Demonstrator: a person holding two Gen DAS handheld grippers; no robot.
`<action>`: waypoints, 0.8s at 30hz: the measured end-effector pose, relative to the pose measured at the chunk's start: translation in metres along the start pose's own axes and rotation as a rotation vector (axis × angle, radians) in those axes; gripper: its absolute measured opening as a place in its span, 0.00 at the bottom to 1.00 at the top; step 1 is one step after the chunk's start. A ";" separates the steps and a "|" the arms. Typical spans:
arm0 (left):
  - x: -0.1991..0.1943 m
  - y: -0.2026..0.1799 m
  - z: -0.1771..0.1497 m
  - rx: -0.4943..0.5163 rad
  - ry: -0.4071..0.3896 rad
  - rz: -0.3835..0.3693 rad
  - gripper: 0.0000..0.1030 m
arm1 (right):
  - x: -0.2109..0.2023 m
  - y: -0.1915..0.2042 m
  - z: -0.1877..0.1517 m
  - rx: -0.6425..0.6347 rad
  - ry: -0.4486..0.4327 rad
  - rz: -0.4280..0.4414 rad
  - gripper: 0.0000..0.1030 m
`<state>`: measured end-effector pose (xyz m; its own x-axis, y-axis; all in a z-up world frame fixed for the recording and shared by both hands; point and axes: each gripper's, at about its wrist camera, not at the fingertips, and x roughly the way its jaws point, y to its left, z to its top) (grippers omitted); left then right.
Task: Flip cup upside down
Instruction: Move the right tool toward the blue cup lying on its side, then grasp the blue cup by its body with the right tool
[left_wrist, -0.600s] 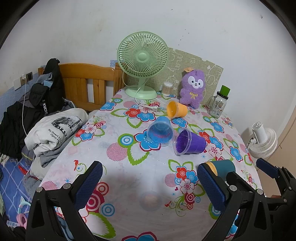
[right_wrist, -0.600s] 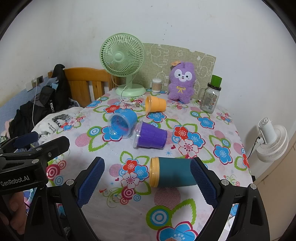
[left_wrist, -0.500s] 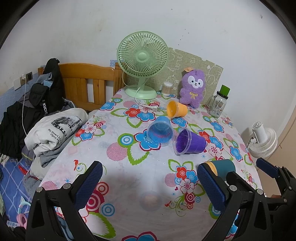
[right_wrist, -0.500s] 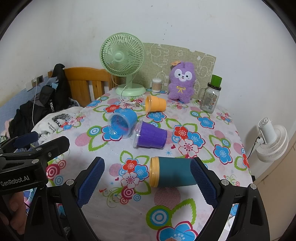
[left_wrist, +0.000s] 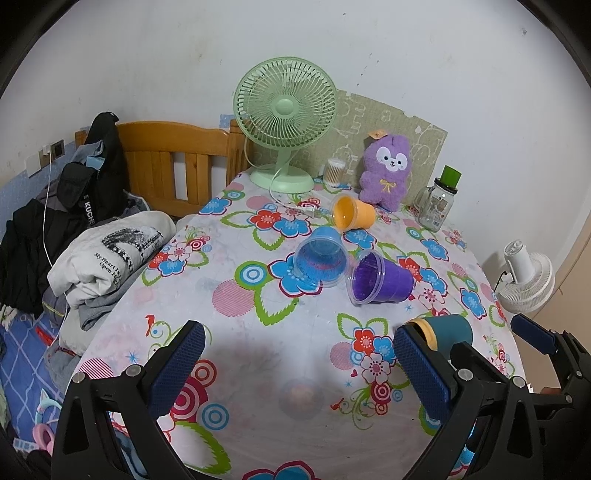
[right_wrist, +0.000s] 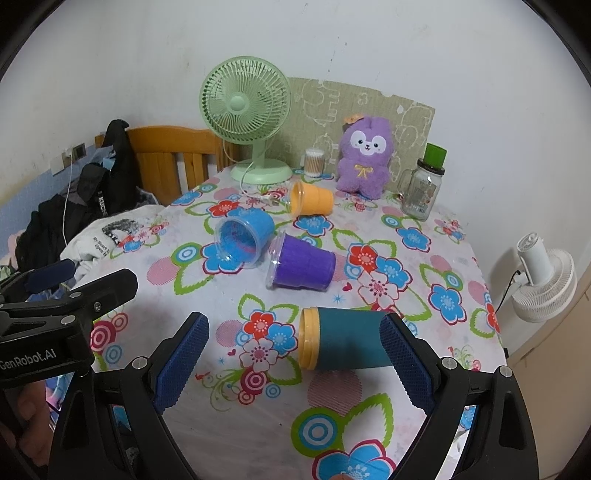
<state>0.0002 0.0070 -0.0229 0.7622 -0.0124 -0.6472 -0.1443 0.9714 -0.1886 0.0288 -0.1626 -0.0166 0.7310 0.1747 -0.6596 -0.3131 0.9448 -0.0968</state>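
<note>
Several cups lie on their sides on a flowered tablecloth (left_wrist: 240, 288). A teal cup with a yellow rim (right_wrist: 347, 343) lies nearest, its mouth facing left; it also shows in the left wrist view (left_wrist: 448, 330). Behind it lie a purple cup (right_wrist: 303, 264), a blue cup (right_wrist: 243, 236) and an orange cup (right_wrist: 310, 199). My right gripper (right_wrist: 295, 363) is open, low over the near table, its right finger beside the teal cup's base. My left gripper (left_wrist: 299, 363) is open and empty over the near table, left of the teal cup.
A green desk fan (left_wrist: 284, 118), a purple plush toy (left_wrist: 386, 170), a cotton-swab jar (left_wrist: 334, 171) and a glass jar with a green lid (left_wrist: 437, 199) stand at the back. Folded clothes (left_wrist: 107, 251) lie left of the table. A white fan (left_wrist: 524, 277) stands on the right.
</note>
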 end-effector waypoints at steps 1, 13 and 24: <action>0.003 0.001 0.000 -0.001 0.006 0.001 1.00 | 0.002 0.000 0.000 0.000 0.005 0.002 0.93; 0.042 0.020 0.020 -0.036 0.063 0.003 1.00 | 0.051 0.006 0.030 0.002 0.069 0.043 0.92; 0.100 0.058 0.065 -0.084 0.072 0.077 1.00 | 0.129 -0.003 0.097 0.035 0.112 0.039 0.93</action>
<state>0.1086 0.0772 -0.0507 0.7002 0.0419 -0.7128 -0.2557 0.9468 -0.1955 0.1831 -0.1163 -0.0291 0.6456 0.1809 -0.7419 -0.3170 0.9474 -0.0448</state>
